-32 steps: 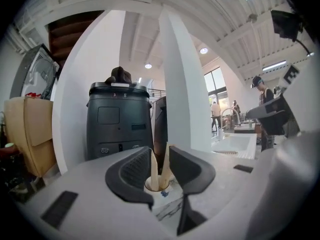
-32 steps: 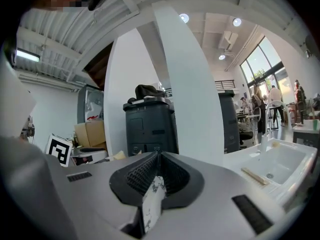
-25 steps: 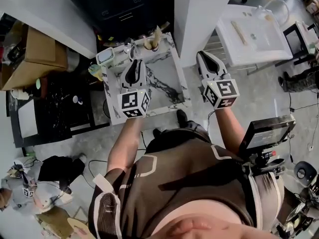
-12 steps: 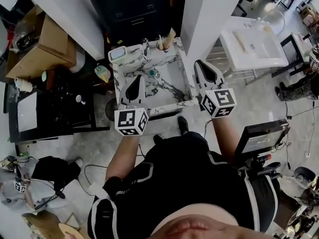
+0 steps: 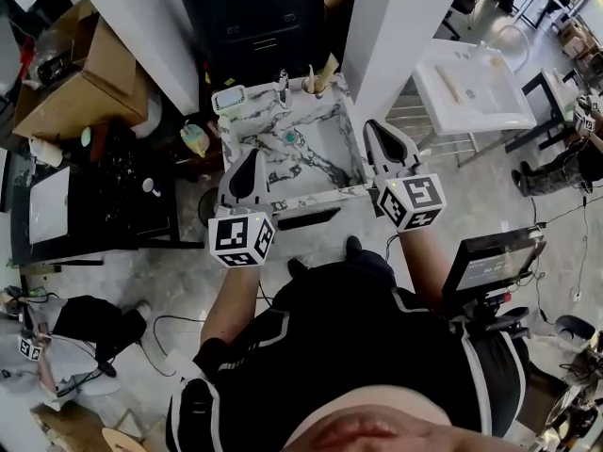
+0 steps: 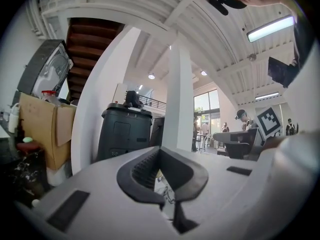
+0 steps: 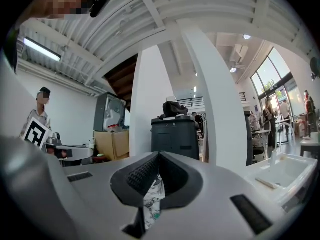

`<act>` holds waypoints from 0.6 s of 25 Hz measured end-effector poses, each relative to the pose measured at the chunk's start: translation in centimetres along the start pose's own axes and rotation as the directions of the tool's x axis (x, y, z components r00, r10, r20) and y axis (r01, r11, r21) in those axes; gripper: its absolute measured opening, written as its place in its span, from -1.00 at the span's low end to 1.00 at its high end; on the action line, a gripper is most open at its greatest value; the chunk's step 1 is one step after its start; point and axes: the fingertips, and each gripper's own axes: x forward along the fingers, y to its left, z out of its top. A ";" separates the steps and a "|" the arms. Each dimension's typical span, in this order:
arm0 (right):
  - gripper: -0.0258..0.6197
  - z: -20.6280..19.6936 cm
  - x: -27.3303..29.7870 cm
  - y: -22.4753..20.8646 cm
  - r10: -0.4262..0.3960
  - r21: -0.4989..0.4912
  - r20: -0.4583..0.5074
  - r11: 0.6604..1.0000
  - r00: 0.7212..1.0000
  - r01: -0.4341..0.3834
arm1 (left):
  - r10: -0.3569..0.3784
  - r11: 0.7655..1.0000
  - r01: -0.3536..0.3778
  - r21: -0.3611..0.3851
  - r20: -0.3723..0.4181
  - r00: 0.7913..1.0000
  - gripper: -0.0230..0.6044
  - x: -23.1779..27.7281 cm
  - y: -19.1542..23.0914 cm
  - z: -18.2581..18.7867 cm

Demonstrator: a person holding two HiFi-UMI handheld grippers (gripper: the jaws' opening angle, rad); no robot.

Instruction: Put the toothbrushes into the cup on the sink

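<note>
A marble sink [image 5: 325,182] stands in front of me. At its back rim a cup [image 5: 308,87] holds toothbrushes [image 5: 322,68] that stick up out of it. My left gripper [image 5: 251,158] hovers over the sink's front left corner, jaws shut with nothing between them. At the sink's right front edge my right gripper [image 5: 380,135] is also shut and empty. In the left gripper view the left gripper [image 6: 161,158] has its dark pads pressed together. The right gripper view shows the right gripper [image 7: 159,163] the same way, with a sliver of marble below it.
A faucet [image 5: 281,87] and a small white container [image 5: 228,99] stand on the sink's back rim. Behind are a black cabinet [image 5: 254,17] and a white pillar [image 5: 391,26]. A cardboard box [image 5: 80,88] is to the left, a white basin [image 5: 471,83] to the right.
Both grippers have drawn back from over the sink toward the person's body. The sink and cup now lie farther ahead of them.
</note>
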 end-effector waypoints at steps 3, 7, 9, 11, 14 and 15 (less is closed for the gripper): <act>-0.85 0.7 -0.2 0.1 0.009 -0.006 0.013 1.000 1.000 -0.009 | 0.015 1.000 -0.015 0.009 0.000 1.000 -0.91 -0.5 -0.3 0.3; -0.85 1.6 0.6 -0.6 0.033 -0.011 0.020 0.999 0.999 -0.033 | 0.047 0.999 -0.047 -0.006 0.011 0.999 -0.91 0.3 -0.4 1.1; -0.85 1.8 0.5 -0.9 0.045 -0.017 0.024 0.999 0.999 -0.044 | 0.062 0.998 -0.062 -0.002 0.025 0.998 -0.91 0.2 -1.0 1.7; -0.85 1.9 -0.1 -1.3 0.051 -0.016 0.030 0.999 0.998 -0.050 | 0.069 0.997 -0.070 0.013 0.035 0.997 -0.91 0.0 -1.8 2.1; -0.85 2.0 -0.4 -1.6 0.066 -0.020 0.033 0.998 0.997 -0.065 | 0.079 0.997 -0.079 0.019 0.040 0.996 -0.91 0.1 -2.6 2.4; -0.85 2.1 -0.4 -1.8 0.072 -0.022 0.033 0.997 0.997 -0.072 | 0.082 0.996 -0.083 0.018 0.041 0.996 -0.91 0.2 -2.8 2.5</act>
